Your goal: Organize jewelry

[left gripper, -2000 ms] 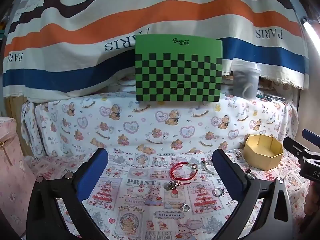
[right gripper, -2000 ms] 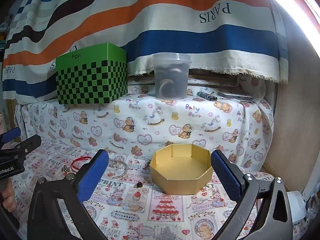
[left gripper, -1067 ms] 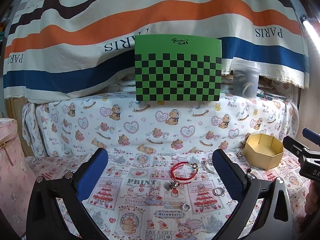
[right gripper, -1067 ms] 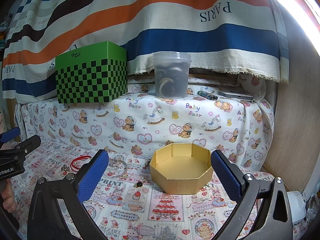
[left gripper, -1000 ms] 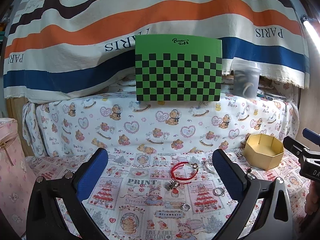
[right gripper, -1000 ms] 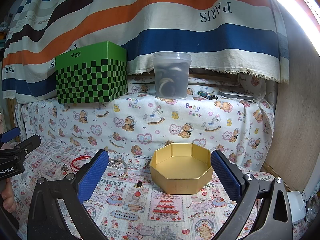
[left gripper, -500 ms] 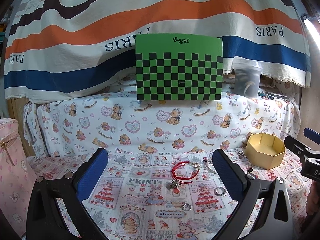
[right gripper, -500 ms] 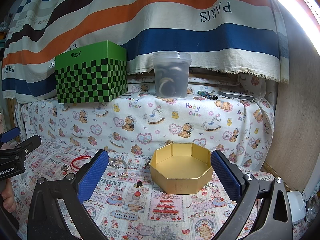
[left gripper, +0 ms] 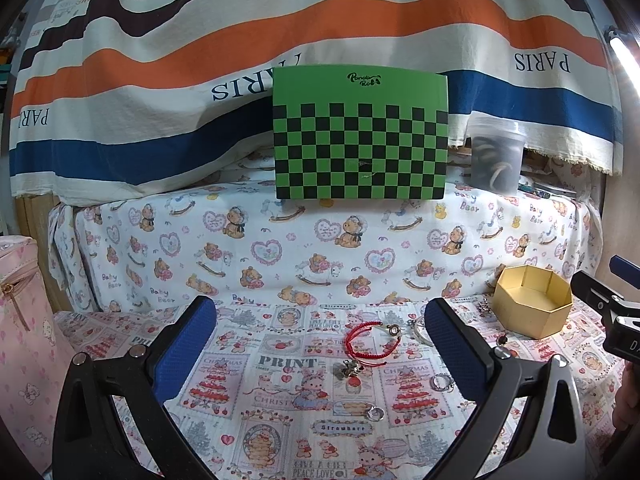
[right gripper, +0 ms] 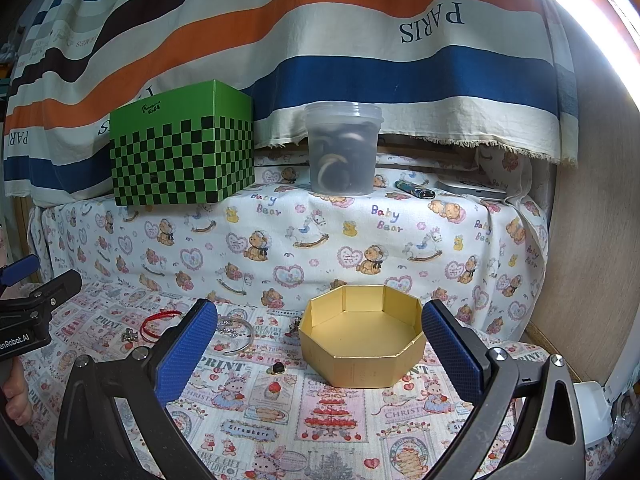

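The left tool [left gripper: 320,344] has its two blue fingers spread wide and holds nothing; it hangs above the surface [left gripper: 248,400], which is covered with a printed cloth. The right tool [right gripper: 319,344] is spread wide in the same way and also holds nothing. In the left wrist view, a small silver ring [left gripper: 375,413] lies nearest on the cloth, and another ring [left gripper: 441,382] lies to its right. A little farther is a small metal charm [left gripper: 349,368], just beside the red cord bracelet [left gripper: 372,344]. In the right wrist view, a silver bangle [right gripper: 236,334] lies near the left finger, and a small dark piece [right gripper: 277,367] lies near the gold octagonal box [right gripper: 362,364]. This box is open and stands between the right fingers. Behind, on a raised shelf, stand a green checkered box [right gripper: 182,156] and a clear plastic tub [right gripper: 342,148], apart from each other.
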### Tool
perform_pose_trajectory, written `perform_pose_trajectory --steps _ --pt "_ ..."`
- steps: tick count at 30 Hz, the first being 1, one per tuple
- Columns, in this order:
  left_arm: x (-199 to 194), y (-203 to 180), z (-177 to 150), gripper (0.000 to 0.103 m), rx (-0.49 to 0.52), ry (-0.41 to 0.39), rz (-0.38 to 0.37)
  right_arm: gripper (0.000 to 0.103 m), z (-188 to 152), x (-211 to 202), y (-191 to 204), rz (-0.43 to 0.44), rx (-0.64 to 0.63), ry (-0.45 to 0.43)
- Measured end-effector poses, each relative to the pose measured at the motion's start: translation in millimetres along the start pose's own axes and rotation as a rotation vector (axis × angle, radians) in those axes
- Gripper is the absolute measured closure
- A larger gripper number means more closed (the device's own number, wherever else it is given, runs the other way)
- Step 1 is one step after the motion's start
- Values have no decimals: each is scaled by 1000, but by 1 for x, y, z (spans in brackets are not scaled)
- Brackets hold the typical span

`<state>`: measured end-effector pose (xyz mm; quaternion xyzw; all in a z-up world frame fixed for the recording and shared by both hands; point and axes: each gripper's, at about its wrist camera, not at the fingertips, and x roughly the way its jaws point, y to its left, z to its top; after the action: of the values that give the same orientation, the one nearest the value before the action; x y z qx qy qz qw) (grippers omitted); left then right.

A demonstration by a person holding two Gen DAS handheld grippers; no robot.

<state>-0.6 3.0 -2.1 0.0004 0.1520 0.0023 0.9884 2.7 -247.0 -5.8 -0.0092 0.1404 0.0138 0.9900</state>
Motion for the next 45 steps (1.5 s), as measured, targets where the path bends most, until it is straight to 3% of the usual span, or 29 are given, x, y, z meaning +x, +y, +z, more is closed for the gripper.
perform_pose_trajectory --steps 10,16,22,45 --pt "3 5 -1 0 -40 18 38 0 -1 2 -3 -6 -3 -6" --pt "-2 -8 0 0 27 -2 0 0 0 -3 0 -8 -10 -13" --pt "-2 -9 1 0 26 0 -22 0 0 -4 1 -7 -2 -13" --pt "-2 -6 1 0 11 5 -4 0 0 -1 2 3 -5 5"
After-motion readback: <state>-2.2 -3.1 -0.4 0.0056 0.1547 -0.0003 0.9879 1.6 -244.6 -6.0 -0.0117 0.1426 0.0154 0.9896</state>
